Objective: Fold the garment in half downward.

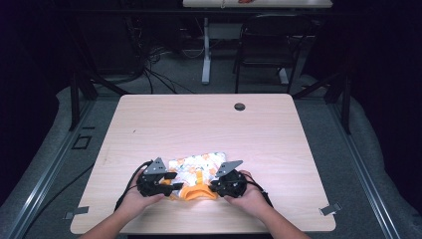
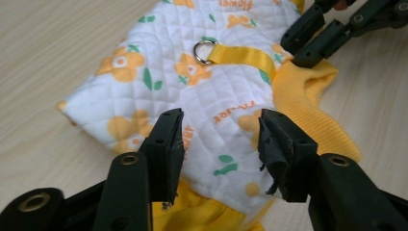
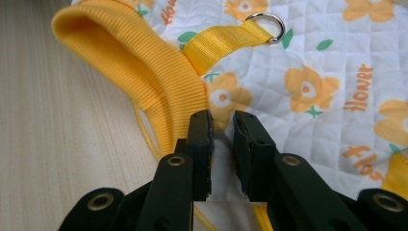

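small quilted pet vest [image 1: 199, 167] lying flat near front edge of table [image 1: 149, 124], flower print up, yellow ribbed collar [image 3: 144, 72] toward person. no folding showing yet, guessing job barely starting. left gripper [image 2: 221, 139] sitting wide open over vest's edge, gripping nothing. right gripper [image 3: 222, 139] nearly closed, jaws pinching white fabric by collar, small gap showing. strap with d-ring [image 2: 204, 50] lying on top.

Small quilted white garment [image 1: 196, 167] printed with orange flowers and green leaves, trimmed in ribbed yellow knit [image 3: 144, 72]. Lies flat near the desk's [image 1: 209, 124] front edge, about midway along it. Carries a yellow webbing strap [image 2: 240, 57] ending in a metal D-ring [image 2: 204, 51].
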{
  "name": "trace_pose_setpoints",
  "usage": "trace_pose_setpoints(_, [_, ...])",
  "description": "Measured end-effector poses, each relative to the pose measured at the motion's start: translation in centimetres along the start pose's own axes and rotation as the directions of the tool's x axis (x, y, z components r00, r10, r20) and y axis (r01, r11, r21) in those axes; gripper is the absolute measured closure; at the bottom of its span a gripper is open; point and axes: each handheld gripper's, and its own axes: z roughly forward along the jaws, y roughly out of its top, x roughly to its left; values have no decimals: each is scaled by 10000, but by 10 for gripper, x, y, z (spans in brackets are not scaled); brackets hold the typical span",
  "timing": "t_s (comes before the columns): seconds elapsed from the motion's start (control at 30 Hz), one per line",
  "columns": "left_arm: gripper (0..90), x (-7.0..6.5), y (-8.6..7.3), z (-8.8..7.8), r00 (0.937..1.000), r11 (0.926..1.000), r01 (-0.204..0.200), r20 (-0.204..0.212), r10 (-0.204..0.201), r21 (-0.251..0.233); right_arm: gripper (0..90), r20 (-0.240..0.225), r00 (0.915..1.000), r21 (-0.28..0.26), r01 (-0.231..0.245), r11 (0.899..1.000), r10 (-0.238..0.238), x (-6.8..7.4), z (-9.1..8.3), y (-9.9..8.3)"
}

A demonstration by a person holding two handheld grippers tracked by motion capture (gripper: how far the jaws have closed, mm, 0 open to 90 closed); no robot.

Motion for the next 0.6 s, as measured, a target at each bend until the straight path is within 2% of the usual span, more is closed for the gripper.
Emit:
trace_pose_setpoints(0.2, [427,0,-8,7,10000,9999,44,-10,-44,116,766,24,10000,-48,-10,10000,10,1,-1,-3])
trace_pose_setpoints(0.37, [430,-2,-11,13,9984,9983,-451,-314,463,364,767,-30,10000,-24,-87,10000,87,0,-2,-5])
trace_pose_setpoints(0.53, [441,1,-9,17,9973,9972,-579,-434,600,481,772,-39,9998,-21,-196,9998,196,-1,-2,-6])
trace_pose_setpoints(0.6, [449,3,-8,18,9977,9975,-511,-426,532,480,772,-11,9997,-22,-229,9997,229,-2,-2,-6])
